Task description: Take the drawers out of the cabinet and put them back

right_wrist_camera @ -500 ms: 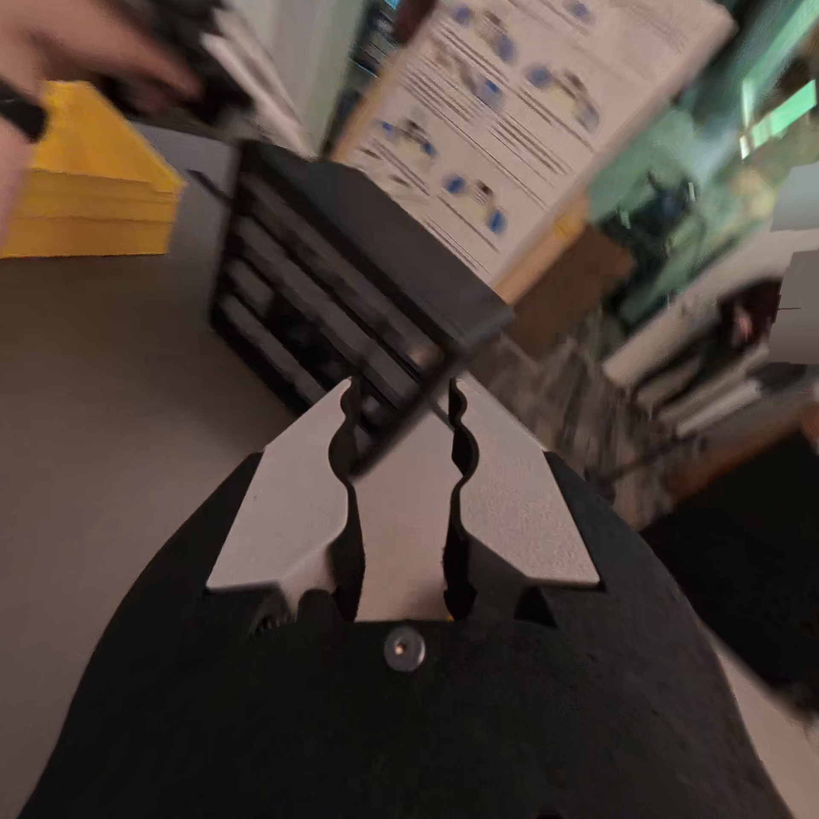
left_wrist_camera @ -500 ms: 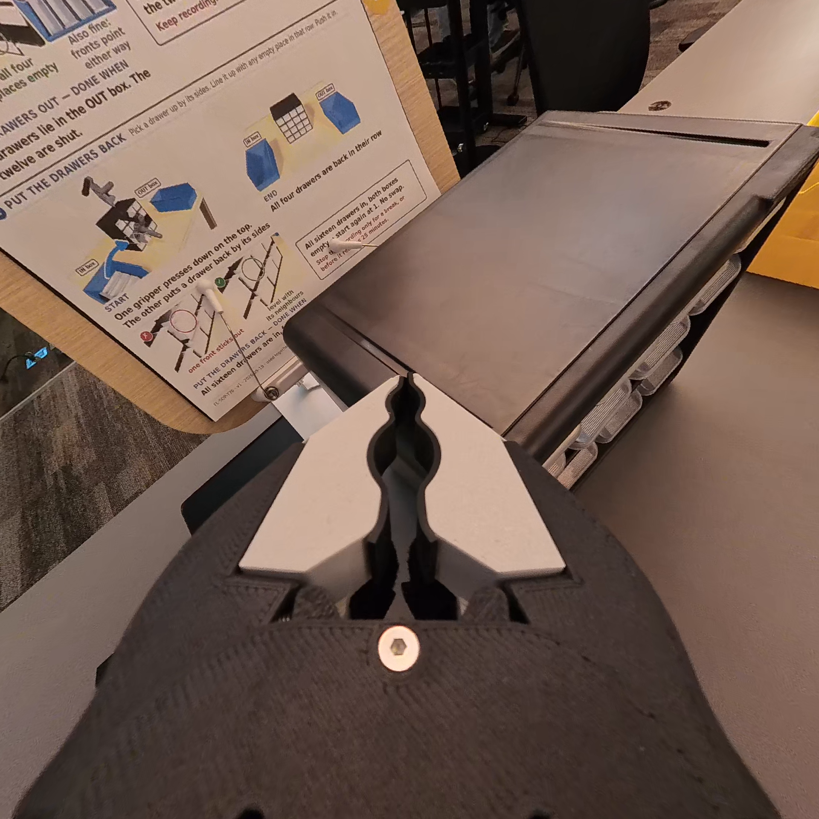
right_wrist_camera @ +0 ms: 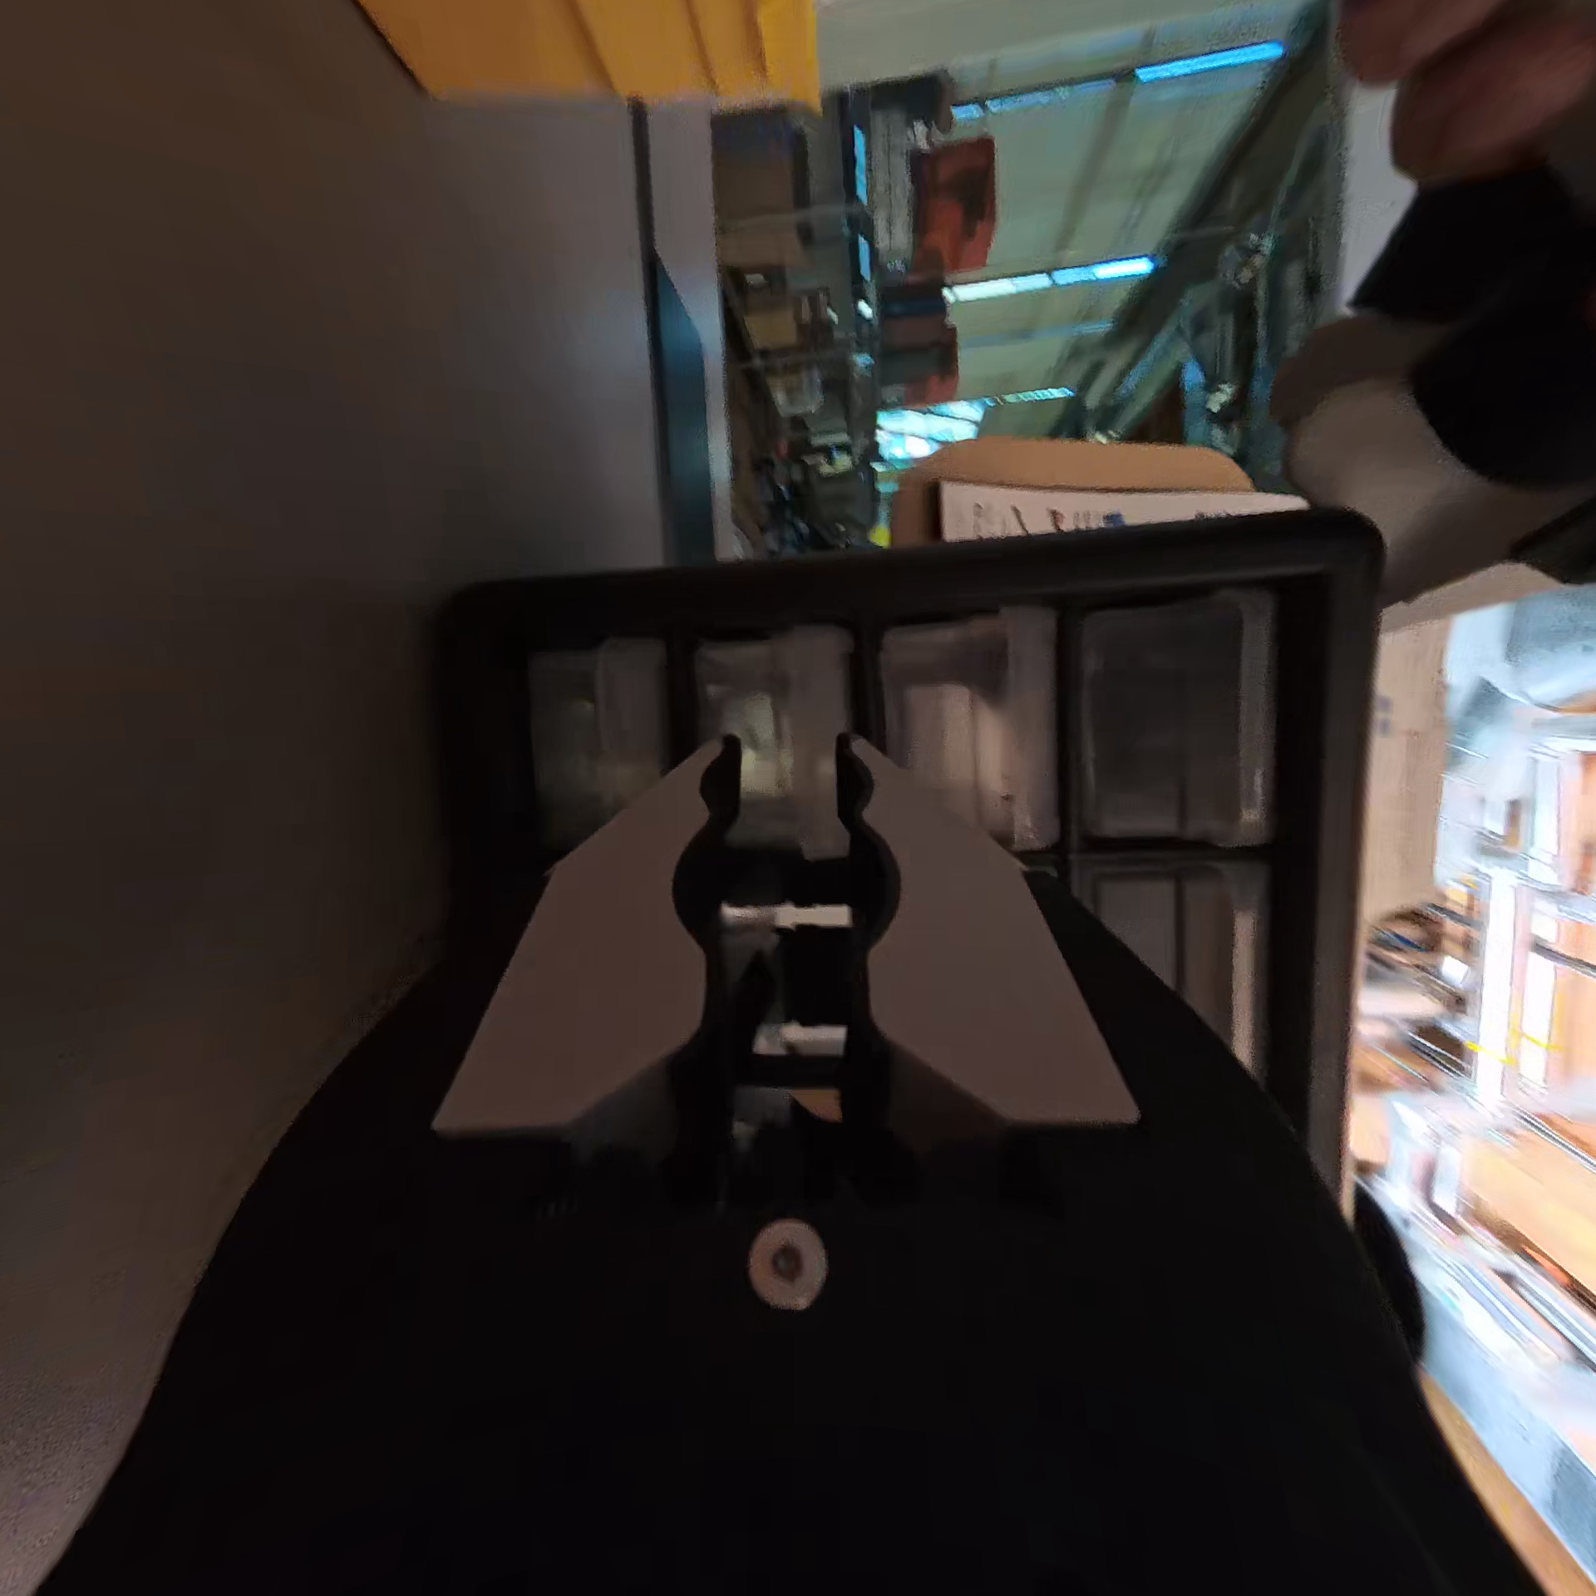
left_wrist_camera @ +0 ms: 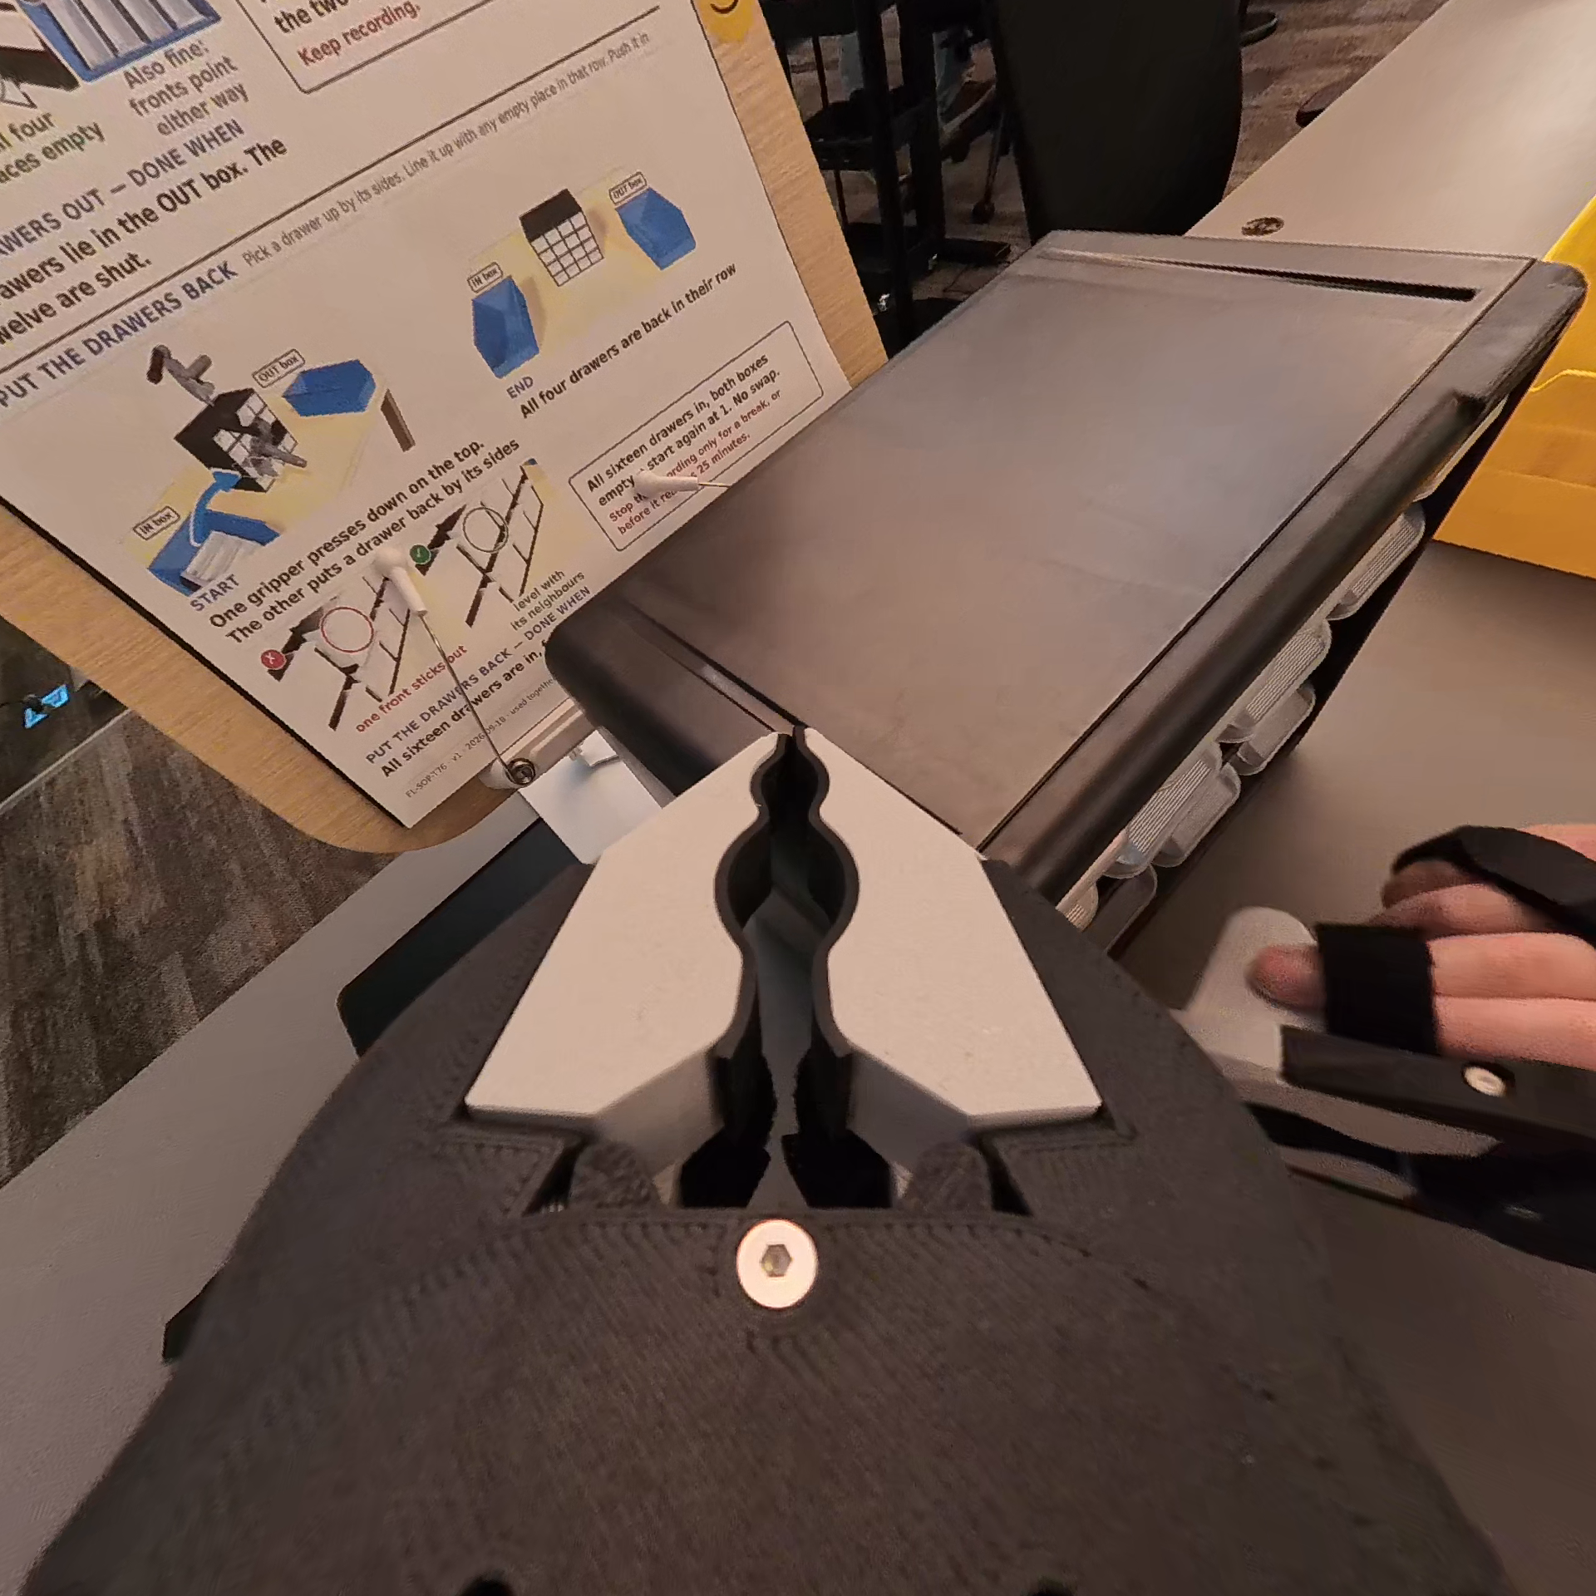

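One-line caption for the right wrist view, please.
Open right gripper faces the clear drawers in the black cabinet, fingertips framing one drawer front; image rolled sideways and blurred.

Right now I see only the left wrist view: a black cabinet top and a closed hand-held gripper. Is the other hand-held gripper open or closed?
Observer: Open. In the right wrist view, the right hand-held gripper has its fingers apart and holds nothing.
Operator: What is it pointing at?
Observer: The front of the cabinet. Its fingertips frame one clear drawer in the row at the top of that picture.
Operator: Any empty places there?
Observer: No, all four places in that row are filled. The rows below are too blurred or hidden to tell.
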Demonstrator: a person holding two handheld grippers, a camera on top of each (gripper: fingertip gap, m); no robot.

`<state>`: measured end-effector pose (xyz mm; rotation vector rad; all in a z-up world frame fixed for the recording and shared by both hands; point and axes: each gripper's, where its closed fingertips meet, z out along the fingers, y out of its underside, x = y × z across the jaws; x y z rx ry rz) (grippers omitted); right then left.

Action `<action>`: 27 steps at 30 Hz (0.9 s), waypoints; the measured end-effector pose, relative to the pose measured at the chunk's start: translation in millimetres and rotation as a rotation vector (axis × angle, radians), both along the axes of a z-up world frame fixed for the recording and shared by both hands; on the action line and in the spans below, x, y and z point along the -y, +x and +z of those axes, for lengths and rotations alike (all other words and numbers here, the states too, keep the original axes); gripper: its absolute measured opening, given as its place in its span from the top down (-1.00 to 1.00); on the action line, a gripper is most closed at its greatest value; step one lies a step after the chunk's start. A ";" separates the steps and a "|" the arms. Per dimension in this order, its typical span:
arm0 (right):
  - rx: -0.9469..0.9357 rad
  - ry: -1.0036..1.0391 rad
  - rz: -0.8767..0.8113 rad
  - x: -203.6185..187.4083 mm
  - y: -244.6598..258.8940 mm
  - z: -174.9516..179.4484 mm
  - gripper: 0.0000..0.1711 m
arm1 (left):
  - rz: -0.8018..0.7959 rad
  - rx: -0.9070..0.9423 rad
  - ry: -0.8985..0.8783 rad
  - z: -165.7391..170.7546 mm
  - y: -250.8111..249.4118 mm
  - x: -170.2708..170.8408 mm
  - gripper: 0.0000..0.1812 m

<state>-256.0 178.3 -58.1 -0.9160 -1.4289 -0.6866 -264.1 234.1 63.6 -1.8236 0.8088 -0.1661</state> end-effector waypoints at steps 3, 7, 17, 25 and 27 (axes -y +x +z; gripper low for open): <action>0.015 0.032 -0.001 -4.3 -1.9 3.8 0.82 | -0.002 0.001 0.000 0.1 0.1 0.0 1.00; 0.031 0.045 -0.001 -2.0 -1.1 7.6 0.91 | -0.003 0.003 0.001 0.1 0.1 0.2 1.00; 0.062 -0.280 0.070 39.9 -0.2 1.7 0.65 | -0.001 0.001 0.001 0.0 0.1 0.4 1.00; 0.102 -0.910 -0.013 43.8 0.8 -14.6 0.80 | 0.003 -0.005 0.002 0.0 0.0 0.3 1.00; 0.125 -0.997 -0.009 57.8 4.1 -15.2 0.81 | 0.002 -0.003 0.001 0.0 0.0 0.1 1.00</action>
